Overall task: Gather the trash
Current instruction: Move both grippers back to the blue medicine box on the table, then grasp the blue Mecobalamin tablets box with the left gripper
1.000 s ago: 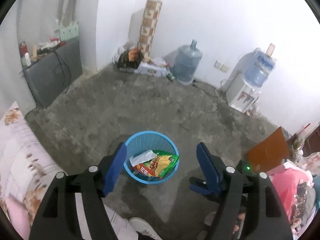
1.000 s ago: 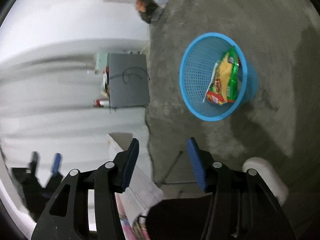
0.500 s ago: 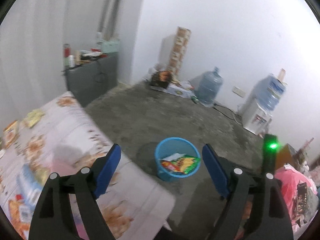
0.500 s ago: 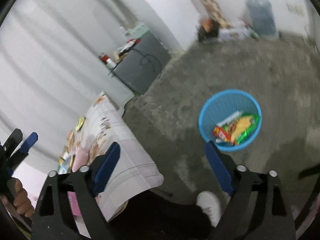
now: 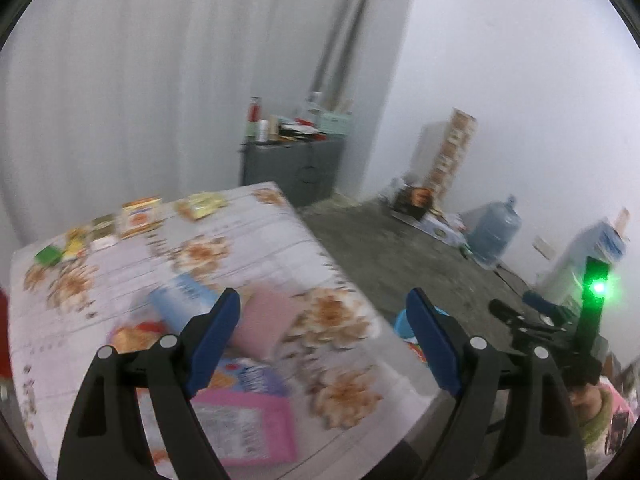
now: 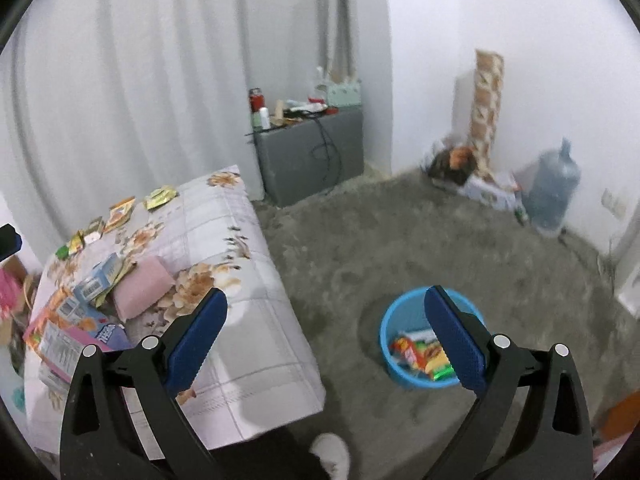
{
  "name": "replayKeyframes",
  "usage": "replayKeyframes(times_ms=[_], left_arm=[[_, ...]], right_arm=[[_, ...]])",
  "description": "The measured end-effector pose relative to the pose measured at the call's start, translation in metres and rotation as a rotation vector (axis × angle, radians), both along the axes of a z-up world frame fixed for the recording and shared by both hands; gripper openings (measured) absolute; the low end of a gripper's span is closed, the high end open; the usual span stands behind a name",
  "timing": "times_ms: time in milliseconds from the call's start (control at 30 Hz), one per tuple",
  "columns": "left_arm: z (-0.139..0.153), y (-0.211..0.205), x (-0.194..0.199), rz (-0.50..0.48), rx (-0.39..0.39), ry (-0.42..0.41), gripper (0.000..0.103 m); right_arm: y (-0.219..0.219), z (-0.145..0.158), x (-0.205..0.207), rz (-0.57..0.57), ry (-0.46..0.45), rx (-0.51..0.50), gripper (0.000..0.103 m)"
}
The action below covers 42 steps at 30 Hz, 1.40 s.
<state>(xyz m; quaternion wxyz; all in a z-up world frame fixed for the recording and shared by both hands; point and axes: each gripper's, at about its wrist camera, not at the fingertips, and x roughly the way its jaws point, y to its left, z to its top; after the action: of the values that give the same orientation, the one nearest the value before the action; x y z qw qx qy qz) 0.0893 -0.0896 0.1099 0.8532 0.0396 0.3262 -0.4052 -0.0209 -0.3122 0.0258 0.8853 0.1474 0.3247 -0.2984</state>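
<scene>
Over the floral-print bed cover (image 5: 256, 256), left wrist view: left gripper (image 5: 324, 320) has its blue-padded jaws spread wide, nothing between them, and they have just been opening. Frame is motion-blurred. Below the jaws on the cover lie a pale pink cushion (image 5: 264, 320), a light blue carton (image 5: 180, 300) and a pink printed box (image 5: 244, 428) close to the near edge. Small yellow and orange snack wrappers (image 5: 140, 216) are scattered along the far side of the cover, with a small green packet (image 5: 47, 257) at the far left. Just past the bed's right edge, a sliver of the round blue plastic mesh basket (image 5: 402, 322) shows beside the right-hand jaw pad. Right gripper is partly seen at the right edge under a green indicator light (image 5: 599, 288).

Right wrist view: right gripper (image 6: 325, 334) stands fully apart, empty, jaws just been opening. Blue basket (image 6: 390, 340) sits on the grey concrete floor (image 6: 400, 240), well apart from the bed, partly behind the right-hand pad; colourful snack packets (image 6: 424, 354) lie inside it. Bed cover (image 6: 240, 240) at left carries the cushion (image 6: 142, 286), cartons (image 6: 96, 280), pink box (image 6: 52, 340) and wrappers (image 6: 120, 210). Grey cabinet (image 6: 308, 152) stands by the white curtain (image 6: 120, 80); clear water jug (image 6: 554, 188) against the far wall. A person's white shoe (image 6: 332, 450) shows at the bottom edge.
</scene>
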Motion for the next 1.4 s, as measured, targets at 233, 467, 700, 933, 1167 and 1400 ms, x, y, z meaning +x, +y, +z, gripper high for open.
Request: replayKeyframes(times_ms=[233,467,700,933,1167,1400], left_arm=[[-0.016,0.055,0.013,0.126,-0.011,0.015,0.083],[-0.029,0.085,0.023,0.177,-0.035,0.049,0.083],[-0.042,0.087,0.034,0.152,-0.031,0.076,0.083],[-0.054,0.081,0.047,0.123,-0.032,0.102,0.083],[-0.061,0.066,0.065,0.089,-0.019,0.138,0.083],[-0.065,0.053,0.118,0.089,0.009,0.306,0.083]], right_arm=[[0.017,0.016,0.024,0.119,-0.056,0.029,0.095],[0.027,0.017,0.050,0.251,-0.128,0.254,0.095],[0.035,0.008,0.084,0.329,-0.132,0.489,0.094],[0.026,-0.011,0.123,0.364,-0.147,0.759,0.074],[0.029,-0.039,0.183,0.372,-0.089,0.930,0.053],[0.036,-0.046,0.206,0.405,-0.065,0.945,0.048]])
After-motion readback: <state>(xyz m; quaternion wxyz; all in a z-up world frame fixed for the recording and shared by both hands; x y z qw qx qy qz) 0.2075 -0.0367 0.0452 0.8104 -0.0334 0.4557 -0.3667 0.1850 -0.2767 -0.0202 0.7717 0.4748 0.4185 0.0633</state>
